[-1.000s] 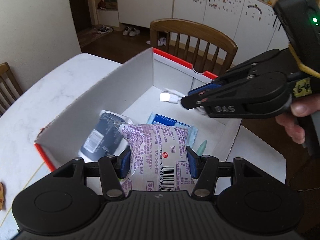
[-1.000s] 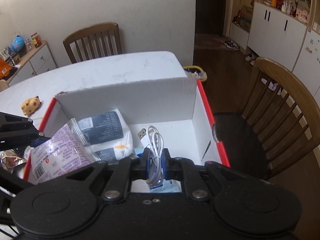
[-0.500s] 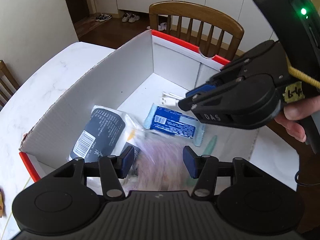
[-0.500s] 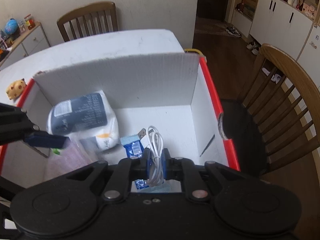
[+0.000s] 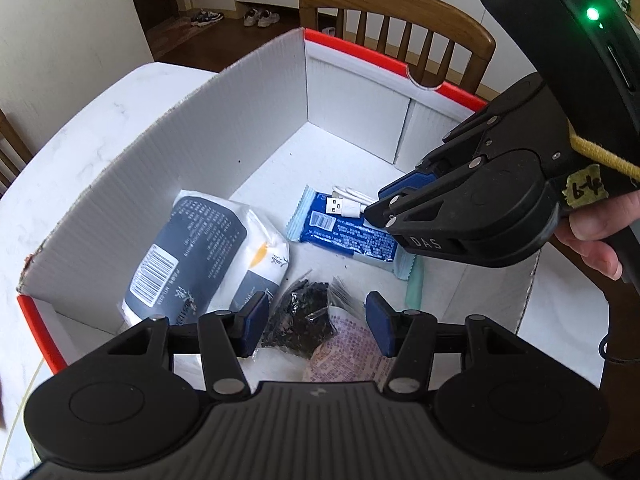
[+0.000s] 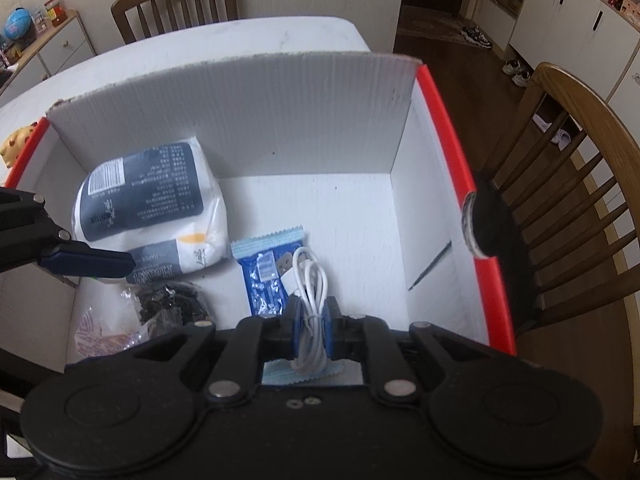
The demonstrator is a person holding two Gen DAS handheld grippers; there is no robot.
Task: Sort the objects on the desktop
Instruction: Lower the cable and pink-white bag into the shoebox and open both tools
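Note:
A white cardboard box (image 5: 224, 120) with red rims stands on the white table (image 5: 72, 132). Inside lie a white and navy tissue pack (image 5: 200, 248), a blue wafer packet (image 5: 352, 232), and a purple snack bag (image 5: 344, 356) with dark contents. My left gripper (image 5: 314, 326) is open and empty just above the snack bag. My right gripper (image 6: 311, 326) is shut on a coiled white USB cable (image 6: 310, 292), held low in the box over the blue packet (image 6: 264, 276). It shows in the left wrist view (image 5: 376, 210) with the cable's plug (image 5: 340, 206) sticking out.
Wooden chairs stand at the box's far side (image 5: 400, 12) and beside the table (image 6: 580, 184). A small yellow toy (image 6: 14, 146) sits on the table outside the box. A pale green stick (image 5: 414, 292) lies by the box wall.
My left gripper opened and let go of the purple snack bag, which dropped into the box. My right gripper lowered the cable further into the box.

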